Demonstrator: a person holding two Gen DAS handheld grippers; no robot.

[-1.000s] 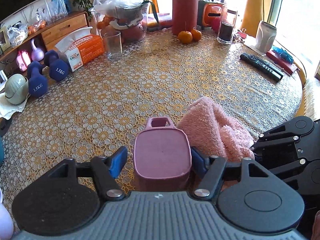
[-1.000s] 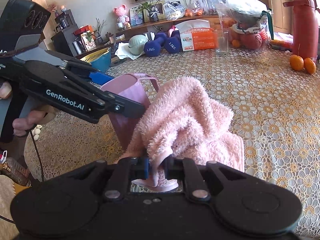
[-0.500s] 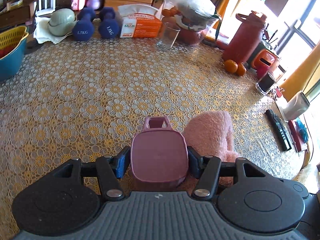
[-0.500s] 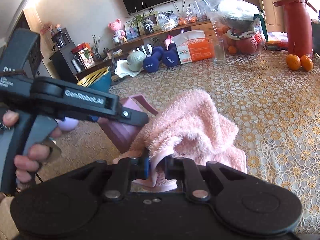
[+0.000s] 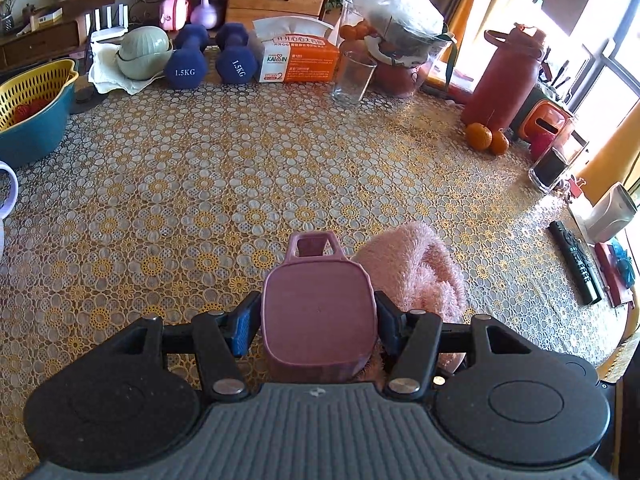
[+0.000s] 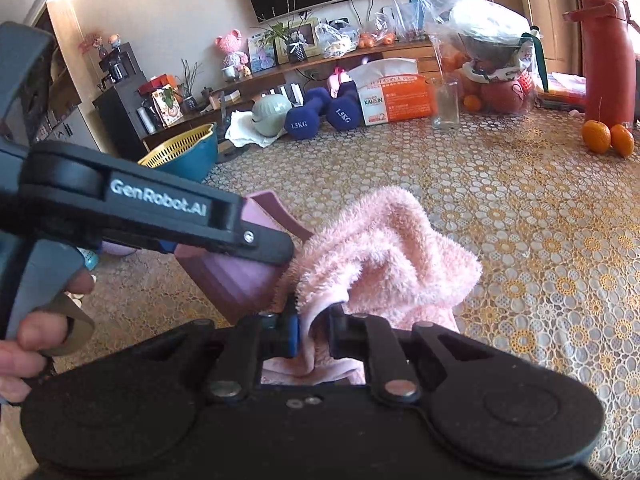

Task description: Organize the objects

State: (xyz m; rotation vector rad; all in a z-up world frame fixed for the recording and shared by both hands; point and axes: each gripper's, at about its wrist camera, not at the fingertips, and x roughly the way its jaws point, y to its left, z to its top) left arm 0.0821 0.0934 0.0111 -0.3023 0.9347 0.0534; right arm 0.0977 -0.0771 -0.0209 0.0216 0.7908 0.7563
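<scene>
The left gripper [image 5: 318, 320] clamped the mauve cup [image 5: 319, 312] by its sides, tilted, handle pointing away. Just beside the cup, touching it, the pink towel [image 6: 384, 256] hung bunched from the right gripper [image 6: 314, 330], which pinched a fold, above the worktop [image 5: 200, 184].
</scene>
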